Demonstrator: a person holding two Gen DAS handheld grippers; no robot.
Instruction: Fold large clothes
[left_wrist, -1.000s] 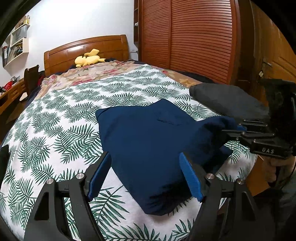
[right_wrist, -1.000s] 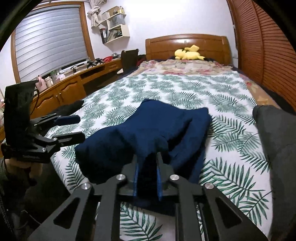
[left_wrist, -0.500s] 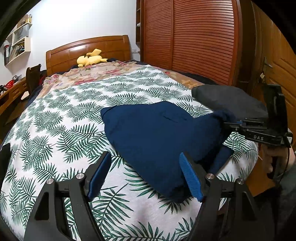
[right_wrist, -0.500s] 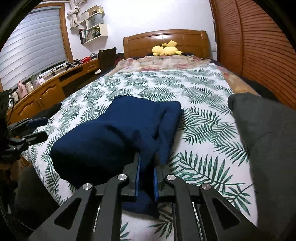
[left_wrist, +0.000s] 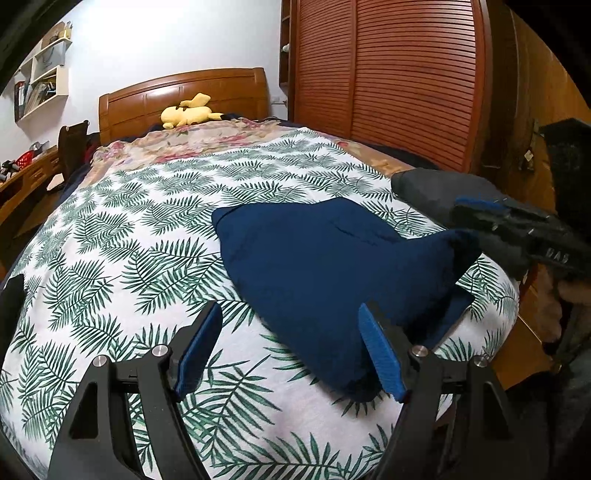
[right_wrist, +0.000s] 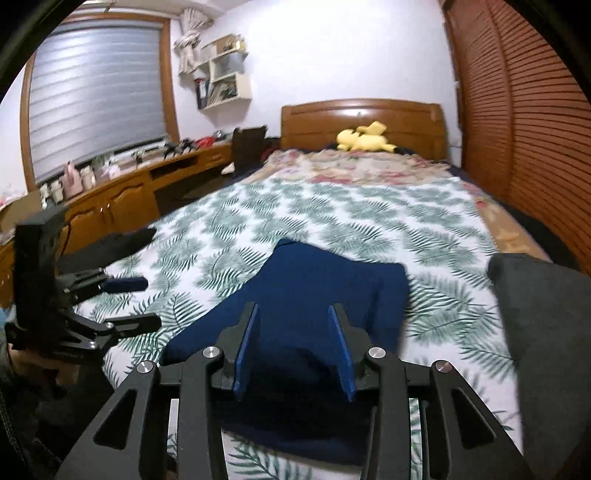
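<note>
- Bed (left_wrist: 110, 236): navy garment (left_wrist: 325, 266) lies folded into a compact bundle near the foot edge; a grey garment (right_wrist: 546, 332) beside it looks unfolded, so more remains.
- Left gripper (left_wrist: 291, 350): jaws wide apart, empty, just short of the bundle.
- Right gripper (right_wrist: 293, 347): own view shows jaws apart, nothing held; the left view hides that, making it seem to touch the cloth.

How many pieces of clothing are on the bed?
2. The navy garment lies near the foot of the bed; the dark grey garment lies at its right edge. Others may be hidden.
</note>
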